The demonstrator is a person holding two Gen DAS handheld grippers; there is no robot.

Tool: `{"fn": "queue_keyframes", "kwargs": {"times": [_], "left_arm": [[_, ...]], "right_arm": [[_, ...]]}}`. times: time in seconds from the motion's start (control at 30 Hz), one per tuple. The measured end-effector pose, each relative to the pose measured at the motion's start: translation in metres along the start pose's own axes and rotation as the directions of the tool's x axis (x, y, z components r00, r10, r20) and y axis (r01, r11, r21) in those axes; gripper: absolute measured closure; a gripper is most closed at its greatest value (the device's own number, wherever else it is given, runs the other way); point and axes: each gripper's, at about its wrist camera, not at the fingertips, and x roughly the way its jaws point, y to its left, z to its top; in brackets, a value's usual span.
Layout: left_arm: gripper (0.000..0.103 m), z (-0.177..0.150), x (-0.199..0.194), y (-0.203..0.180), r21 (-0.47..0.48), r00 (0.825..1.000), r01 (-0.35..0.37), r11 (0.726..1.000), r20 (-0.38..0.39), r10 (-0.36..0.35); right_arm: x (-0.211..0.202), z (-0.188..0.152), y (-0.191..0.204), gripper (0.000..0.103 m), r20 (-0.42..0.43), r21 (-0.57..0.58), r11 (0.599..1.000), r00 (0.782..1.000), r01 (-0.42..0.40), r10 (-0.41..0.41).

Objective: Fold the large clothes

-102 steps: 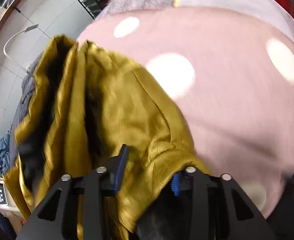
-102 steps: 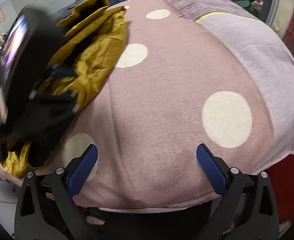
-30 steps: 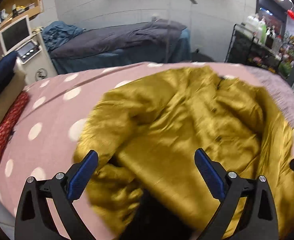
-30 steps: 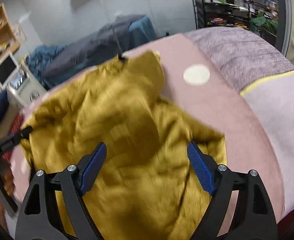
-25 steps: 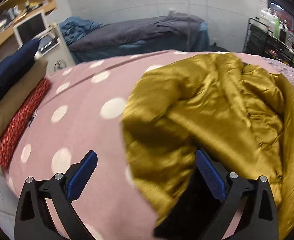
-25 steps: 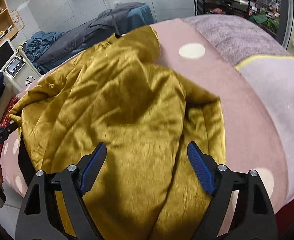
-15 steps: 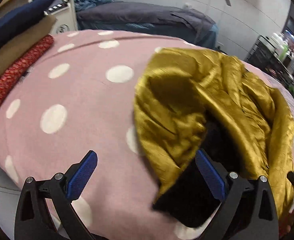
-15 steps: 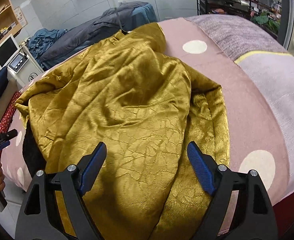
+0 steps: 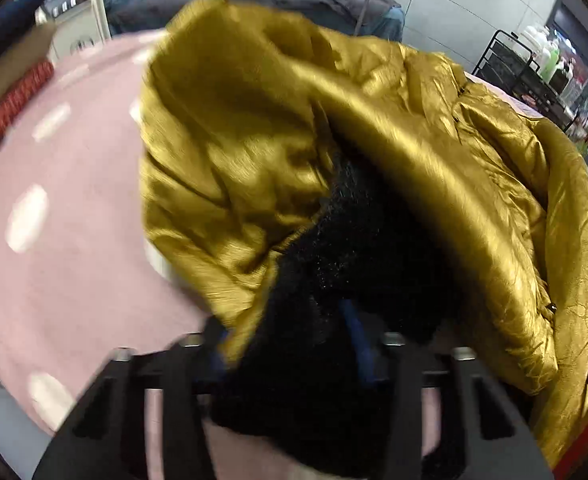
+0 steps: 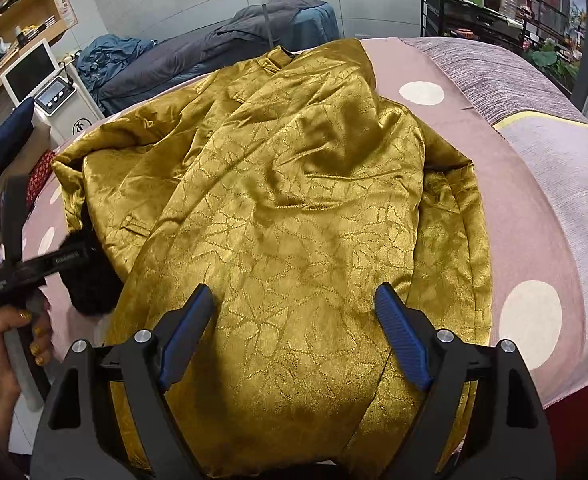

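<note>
Both grippers are working the gold jacket [image 10: 294, 208] lying rumpled on the dotted bedspread [image 10: 533, 208]. Wide open a moment ago, the left gripper [image 9: 290, 344] is now closing on the black furry cuff [image 9: 333, 280] between its jaws, so a sleeve fold is likely starting. Meanwhile the right gripper [image 10: 294, 336] is hovering wide open and empty above the jacket's near hem.

The left gripper [image 9: 288, 344] points steeply down near the bed's left edge. Its jaws are closing, and the black furry cuff [image 9: 333, 280] of the gold coat [image 10: 294, 200] sits between its blue pads. A bare hand [image 10: 2, 344] holds its handle; the fingernails are painted gold. The right gripper [image 10: 294, 332] also tilts down, over the near edge of the bed. Its jaws stand wide apart above the coat, and nothing is pinched between its blue pads [image 10: 401, 340].
</note>
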Motion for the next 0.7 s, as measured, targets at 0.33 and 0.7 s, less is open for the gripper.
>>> {"fn": "queue_keyframes", "kwargs": {"times": [0.33,0.7], "left_arm": [[0.086,0.084,-0.047,0.121,-0.168,0.874,-0.434,0.885,0.161,0.459],[0.006,0.069,-0.038,0.142,-0.141,0.868,-0.46,0.877,0.14,0.477]], "right_arm": [[-0.011,-0.001,0.02,0.021,0.018,-0.062,0.998,0.999,-0.028,0.029],[-0.007,-0.025,0.077,0.02,-0.132,-0.205,0.972,0.988,-0.112,0.086]]}}
